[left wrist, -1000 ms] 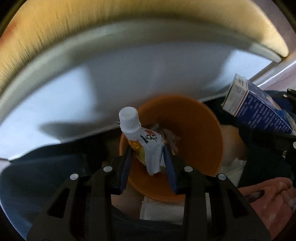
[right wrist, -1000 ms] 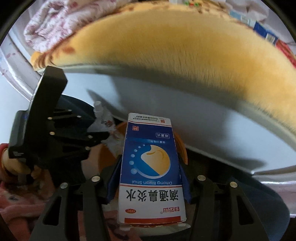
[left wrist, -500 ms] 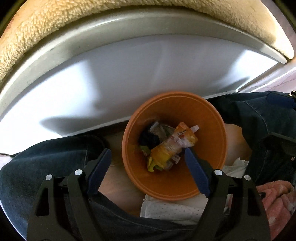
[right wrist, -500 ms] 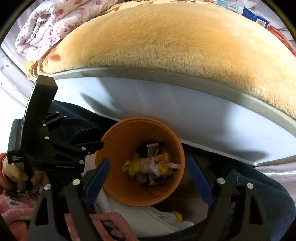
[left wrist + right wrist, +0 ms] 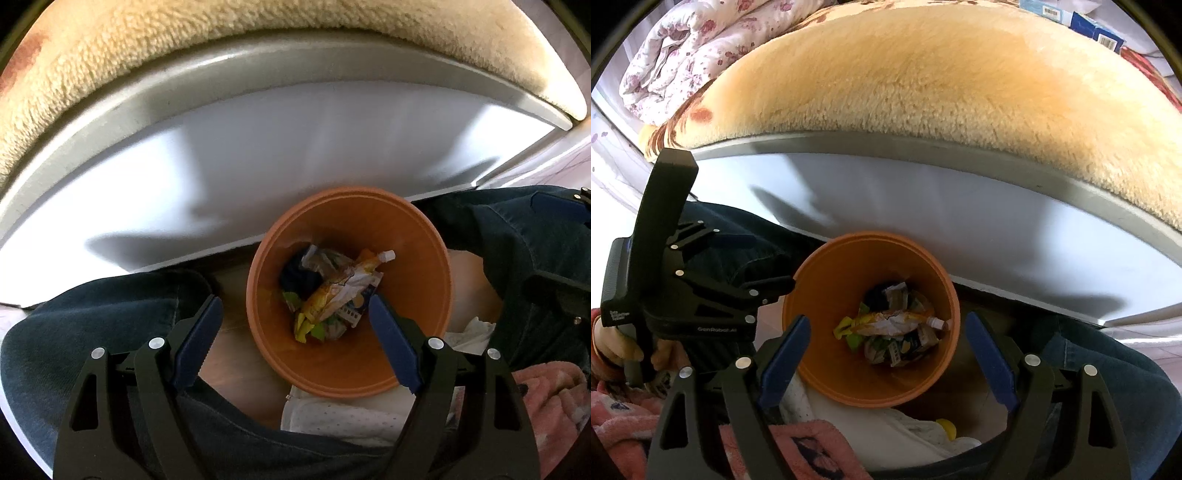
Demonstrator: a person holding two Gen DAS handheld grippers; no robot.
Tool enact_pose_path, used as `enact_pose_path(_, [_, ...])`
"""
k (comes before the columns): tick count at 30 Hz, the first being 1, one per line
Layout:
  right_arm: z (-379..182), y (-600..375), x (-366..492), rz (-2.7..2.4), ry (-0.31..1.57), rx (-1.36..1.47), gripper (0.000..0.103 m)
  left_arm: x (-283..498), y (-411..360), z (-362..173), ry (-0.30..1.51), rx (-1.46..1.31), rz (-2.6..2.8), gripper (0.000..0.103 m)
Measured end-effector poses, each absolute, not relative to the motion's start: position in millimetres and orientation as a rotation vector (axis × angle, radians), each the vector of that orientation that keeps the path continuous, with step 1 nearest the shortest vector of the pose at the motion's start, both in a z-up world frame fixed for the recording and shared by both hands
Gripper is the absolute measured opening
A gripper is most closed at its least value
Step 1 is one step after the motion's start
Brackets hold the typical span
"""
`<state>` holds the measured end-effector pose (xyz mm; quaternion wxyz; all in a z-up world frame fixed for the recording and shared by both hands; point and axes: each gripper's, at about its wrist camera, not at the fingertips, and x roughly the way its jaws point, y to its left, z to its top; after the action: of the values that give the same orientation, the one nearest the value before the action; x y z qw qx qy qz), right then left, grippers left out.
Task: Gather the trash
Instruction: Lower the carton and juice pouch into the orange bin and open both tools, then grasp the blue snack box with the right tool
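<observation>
An orange trash bin point(image 5: 424, 295) stands on the floor between the person's knees; it also shows in the right wrist view point(image 5: 827, 295). Inside lie an orange-and-white squeeze pouch with a white cap point(image 5: 343, 286), seen too in the right wrist view point(image 5: 890, 320), a blue-and-white medicine box point(image 5: 912, 343) and other wrappers. My left gripper point(image 5: 295, 314) hangs open and empty above the bin. My right gripper point(image 5: 888, 332) is also open and empty above it. The left gripper's black body point(image 5: 683, 280) shows at the left of the right wrist view.
A bed with a fuzzy yellow blanket point(image 5: 923, 92) and a grey-white frame point(image 5: 923, 206) rises just behind the bin. A floral quilt point(image 5: 683, 48) and blue boxes point(image 5: 1100, 33) lie on it. Jeans-clad legs point(image 5: 92, 332) flank the bin; pink and white cloth point(image 5: 812, 443) lies below.
One second ago the left gripper held the pouch and the right held the medicine box. Both opened and the items dropped into the bin. Since half a second ago little has moved.
</observation>
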<state>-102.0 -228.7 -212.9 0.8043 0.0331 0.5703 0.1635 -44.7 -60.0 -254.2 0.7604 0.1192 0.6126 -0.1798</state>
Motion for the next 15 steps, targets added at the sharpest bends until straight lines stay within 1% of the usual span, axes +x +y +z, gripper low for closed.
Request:
enact_pose_path(3, [-205,-232,-103,0.348,1.203,0.072,0.084,-46,-61,-245,1.308,0.262,-0.395,0.079])
enact_pose_path(6, [-192,-236,-102,0.342,1.169,0.076,0.084,-46,-63,-225,1.247,0.268,-0.397,0.079])
enact_pose_path(11, [-154,-249,-97,0.336,1.074,0.099,0.084,-45,-64,-174,1.116,0.240,-0.426,0.079])
enact_pose_path(14, [-123,-264,-90,0.317,0.981,0.110,0.088,-41,-66,-140,1.033,0.219,-0.451,0.079])
enact_pose_path(15, [-116,-268,-88,0.308,0.955,0.108,0.090,-39,-68,-133,1.013,0.214,-0.458,0.082])
